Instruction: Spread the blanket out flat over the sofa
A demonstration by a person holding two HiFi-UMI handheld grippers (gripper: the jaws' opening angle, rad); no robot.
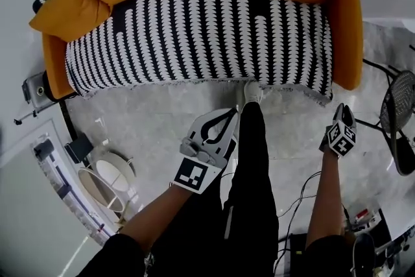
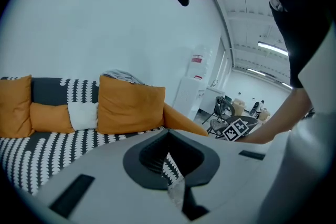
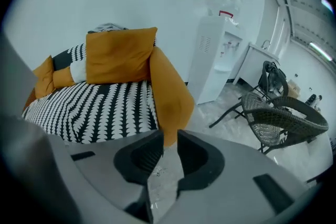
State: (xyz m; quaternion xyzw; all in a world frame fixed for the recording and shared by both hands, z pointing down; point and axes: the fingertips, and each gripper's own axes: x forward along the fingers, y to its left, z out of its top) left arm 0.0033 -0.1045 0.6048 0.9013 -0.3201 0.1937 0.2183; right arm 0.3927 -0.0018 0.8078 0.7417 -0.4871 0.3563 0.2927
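Across the sofa (image 1: 347,29) lies the blanket (image 1: 194,36), orange cushions (image 1: 65,10) behind.

- Brightly and evenly lit from overhead in all three views; hardly a hard shadow anywhere.
- Washed to pale blue-grey across the wall (image 2: 105,18).
- Blown out and hazy at right of the left gripper view, around the strip lights (image 2: 273,49).
- Softly glossy on the floor (image 1: 162,126); faintly shaded just under the blanket (image 1: 194,36) edge.
- Heavily fisheyed in both gripper views: black in the corners, bowed toward the edges.
- Blurred in the near foreground at the bottom of those views; sharper on the sofa (image 3: 168,92).
- Pixelated in one patch at top centre of the left gripper view.
- Crisp mid-frame in the head view, stretched at the rim.
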